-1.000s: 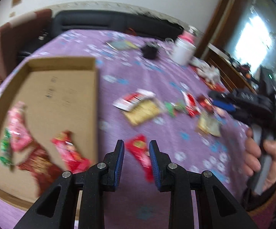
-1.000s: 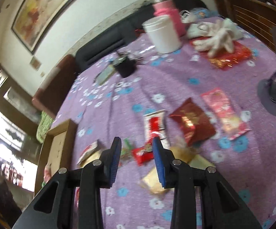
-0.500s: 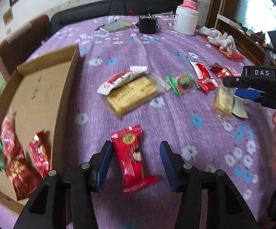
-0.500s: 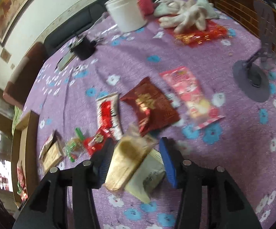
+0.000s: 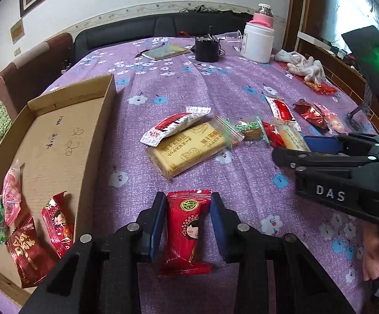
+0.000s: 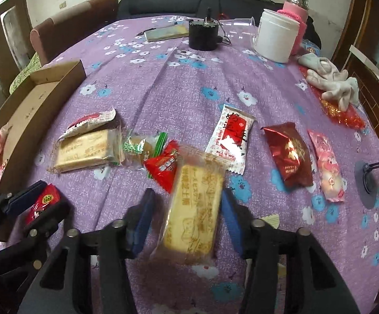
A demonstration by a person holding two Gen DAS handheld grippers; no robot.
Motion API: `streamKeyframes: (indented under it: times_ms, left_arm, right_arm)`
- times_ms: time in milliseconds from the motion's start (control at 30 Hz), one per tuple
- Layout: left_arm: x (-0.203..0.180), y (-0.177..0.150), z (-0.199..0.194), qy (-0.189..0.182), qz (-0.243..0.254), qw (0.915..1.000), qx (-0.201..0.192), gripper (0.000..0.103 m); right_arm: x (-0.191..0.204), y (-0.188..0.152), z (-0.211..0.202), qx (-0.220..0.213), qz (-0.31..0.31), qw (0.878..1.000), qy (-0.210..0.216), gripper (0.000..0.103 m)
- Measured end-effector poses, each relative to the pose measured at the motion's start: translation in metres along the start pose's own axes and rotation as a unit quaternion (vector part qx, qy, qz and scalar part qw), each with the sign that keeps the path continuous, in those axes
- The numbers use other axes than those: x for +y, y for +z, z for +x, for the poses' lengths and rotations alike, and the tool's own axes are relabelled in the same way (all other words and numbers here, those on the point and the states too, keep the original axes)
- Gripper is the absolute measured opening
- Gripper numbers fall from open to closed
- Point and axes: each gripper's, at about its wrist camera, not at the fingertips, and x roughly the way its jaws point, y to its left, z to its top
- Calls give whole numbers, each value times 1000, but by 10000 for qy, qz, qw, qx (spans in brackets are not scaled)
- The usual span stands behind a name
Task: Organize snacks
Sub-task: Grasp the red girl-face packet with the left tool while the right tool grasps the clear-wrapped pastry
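A red snack packet [image 5: 185, 225] lies flat on the purple cloth between the fingers of my left gripper [image 5: 187, 201]. Its jaws are closing, and the pads stand just off the packet's sides. My right gripper [image 6: 186, 196] straddles a clear-wrapped cracker packet [image 6: 194, 209]. Its jaws are closing too, with a gap still showing at the left pad [image 6: 143, 217]. The cardboard box [image 5: 58, 130] at the left holds several packets. More snacks lie loose mid-table, among them a large cracker packet [image 5: 189, 149] and a dark red packet [image 6: 290, 154]. Each gripper shows in the other's view: right gripper [image 5: 294, 147], left gripper [image 6: 19, 201].
At the far end stand a white jar [image 5: 257, 41], a pink bottle [image 5: 264, 18], a black device [image 5: 206, 49] and a notebook [image 5: 163, 52]. Pale gloves [image 6: 333, 83] lie on a red bag at the right. A grey stand base [image 6: 367, 180] sits by the right edge.
My left gripper came off the box's edge to the red packet, opened wide, then narrowed around it. My right gripper swung down over the cracker packet and opened.
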Motion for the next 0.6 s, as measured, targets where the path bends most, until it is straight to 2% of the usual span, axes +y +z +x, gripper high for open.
streamKeyframes:
  times_ms: [33,167,367,600]
  left_arm:
    - [-1,0,0,14,18,10000,-16,36]
    - [-2,-1,0,64,50,9999,-71,35]
    - [1,-1,0,63,-28,9999,-81,35]
    - [1,-1,0,61,-37,9999,-84,35]
  right_arm:
    - [-1,0,-1,3,4,10000,48,32]
    - [4,-2,-6,-142,-99,9996,-245,31]
    - [23,-3,-23,-629,-459,9925,-947,31]
    - [29,-3,-34,-892,-597,9869,-1201,31]
